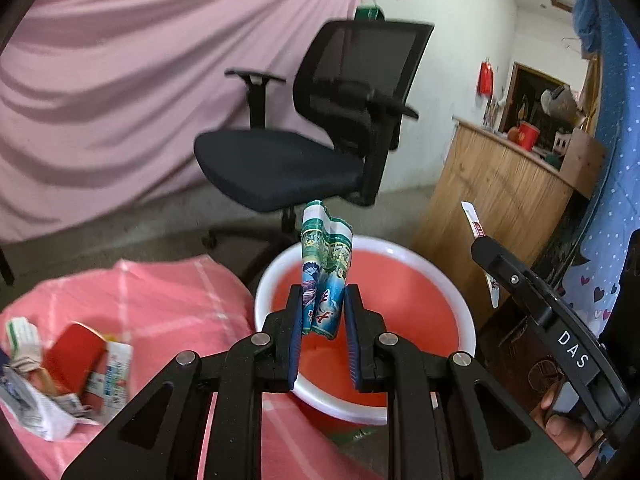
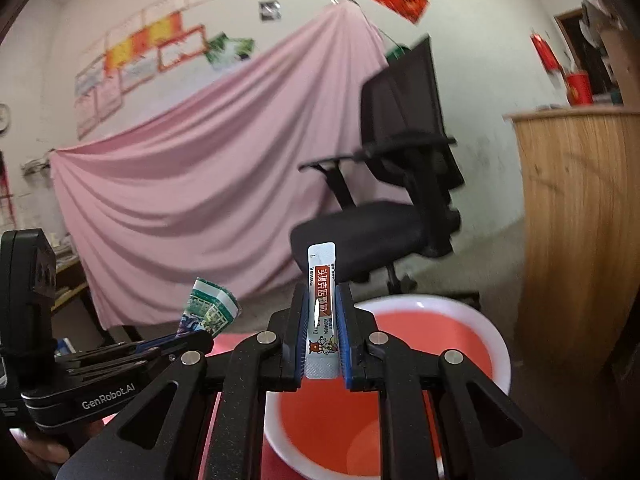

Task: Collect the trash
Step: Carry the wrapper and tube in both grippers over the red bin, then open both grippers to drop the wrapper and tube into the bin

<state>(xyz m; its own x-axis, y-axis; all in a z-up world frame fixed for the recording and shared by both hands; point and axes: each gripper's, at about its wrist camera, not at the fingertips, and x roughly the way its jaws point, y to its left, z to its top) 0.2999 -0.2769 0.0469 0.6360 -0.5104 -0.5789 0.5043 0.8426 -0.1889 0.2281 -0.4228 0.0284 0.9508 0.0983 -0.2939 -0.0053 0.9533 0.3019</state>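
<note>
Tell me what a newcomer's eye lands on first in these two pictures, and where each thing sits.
First, the red basin with a white rim, on the pink cloth just beyond both claws. Next, what the claws hold above it: the left claw is shut on a crumpled blue-green wrapper, and the right claw is shut on a slim white sachet with a red label. Behind stand a black office chair and a draped pink sheet.

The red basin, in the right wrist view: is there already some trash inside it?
No, the red basin shows only its bare red inside, with nothing lying in it.
</note>
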